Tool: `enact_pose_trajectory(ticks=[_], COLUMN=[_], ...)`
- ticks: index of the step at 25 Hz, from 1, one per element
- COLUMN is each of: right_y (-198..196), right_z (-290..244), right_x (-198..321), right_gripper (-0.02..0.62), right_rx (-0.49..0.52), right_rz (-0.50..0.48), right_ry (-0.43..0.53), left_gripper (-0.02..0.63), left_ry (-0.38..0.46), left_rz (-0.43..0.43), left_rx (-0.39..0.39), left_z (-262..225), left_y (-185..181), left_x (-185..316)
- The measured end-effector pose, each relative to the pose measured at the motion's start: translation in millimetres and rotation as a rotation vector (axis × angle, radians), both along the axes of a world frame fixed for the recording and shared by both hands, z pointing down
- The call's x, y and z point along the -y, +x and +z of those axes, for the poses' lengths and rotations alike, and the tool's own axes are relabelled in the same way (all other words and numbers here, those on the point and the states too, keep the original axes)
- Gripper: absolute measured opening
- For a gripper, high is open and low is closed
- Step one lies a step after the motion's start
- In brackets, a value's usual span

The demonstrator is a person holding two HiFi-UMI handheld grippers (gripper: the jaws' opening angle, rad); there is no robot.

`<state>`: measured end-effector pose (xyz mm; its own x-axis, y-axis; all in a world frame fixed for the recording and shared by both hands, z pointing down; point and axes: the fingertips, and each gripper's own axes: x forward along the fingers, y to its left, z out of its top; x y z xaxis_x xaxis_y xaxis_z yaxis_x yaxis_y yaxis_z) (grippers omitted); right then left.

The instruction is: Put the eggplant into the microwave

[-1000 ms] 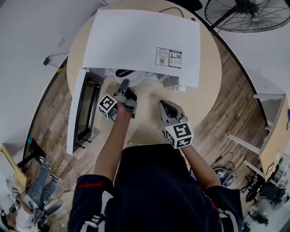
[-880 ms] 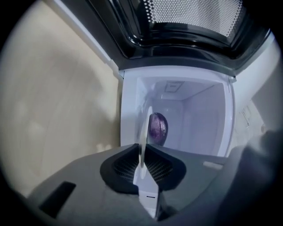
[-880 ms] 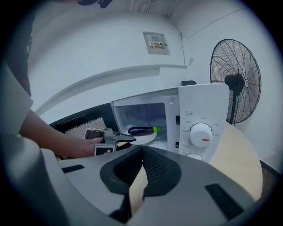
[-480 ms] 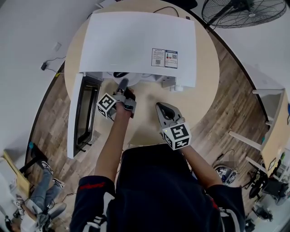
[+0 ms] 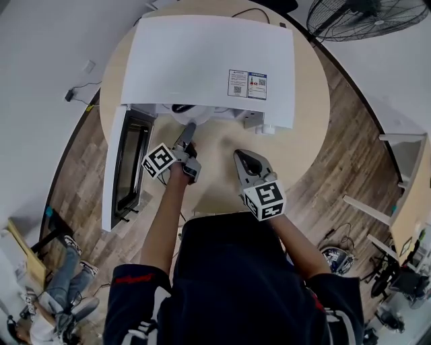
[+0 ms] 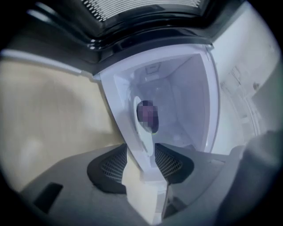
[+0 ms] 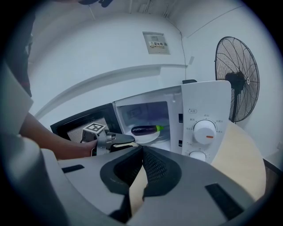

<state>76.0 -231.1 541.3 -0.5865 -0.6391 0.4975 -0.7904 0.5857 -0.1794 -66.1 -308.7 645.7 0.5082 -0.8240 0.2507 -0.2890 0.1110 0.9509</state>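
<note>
The purple eggplant [image 7: 145,129] lies on a white plate [image 7: 148,138] inside the open white microwave [image 5: 209,60]. My left gripper [image 5: 190,127] reaches to the mouth of the oven, just in front of the plate. Its jaws have just been opening and now stand open. In the left gripper view the plate's [image 6: 140,132] near rim shows in the gap of the left gripper [image 6: 141,152], with the eggplant [image 6: 148,115] behind it; the pads do not press on it. My right gripper [image 5: 242,155] hovers over the table, shut and empty, also seen in its own view [image 7: 141,149].
The microwave door [image 5: 124,165] hangs open to the left, past the edge of the round wooden table [image 5: 303,135]. The microwave's dials [image 7: 204,131] face me on its right side. A standing fan [image 5: 370,20] is behind the table at the right.
The left gripper has rolled at the wrist, so its marker cube shows turned. It stays at the oven mouth. The right gripper has not moved.
</note>
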Motion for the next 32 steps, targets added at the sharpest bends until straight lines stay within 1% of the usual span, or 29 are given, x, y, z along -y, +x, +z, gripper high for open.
enact_pose_trajectory(ticks=[3,5,8,11,13,16,23,32], right_y=[-1,-2,-3,-3,-2,0,5,5], right_z=[-1,-2,-2,-4,-4,-3,1,2], right_x=[1,1,2,3,4,5,8,9], right_gripper=[0.011,0.011,0.011,0.011,0.011,0.011,0.011,0.011], right_rx=[0.01,0.014,0.018,0.022,0.022,0.017,0.012,0.009], right_rz=[0.003,0.001,0.001,0.005,0.005,0.008,0.02,0.021], right_ry=[0.002,0.003,0.004,0.007,0.009,0.007,-0.003,-0.009], left_gripper=[0.17,0.107,0.052,0.031,0.029,0.026,0.021,0.017], left_ry=[0.017,0.032,0.063,0.068,0.077,0.078,0.078,0.064], left_rz=[0.11,0.151,0.192,0.252,0.284,0.296,0.28,0.283], left_rx=[0.175,0.278,0.395,0.545,0.606,0.65,0.702,0.699], left_z=[3,3,2,5,5,3,3,6], left_y=[0,-2,-3,-2,1,3,-4,-5], left_x=[-17,-25,-28,-28,-26,-20,-7,4])
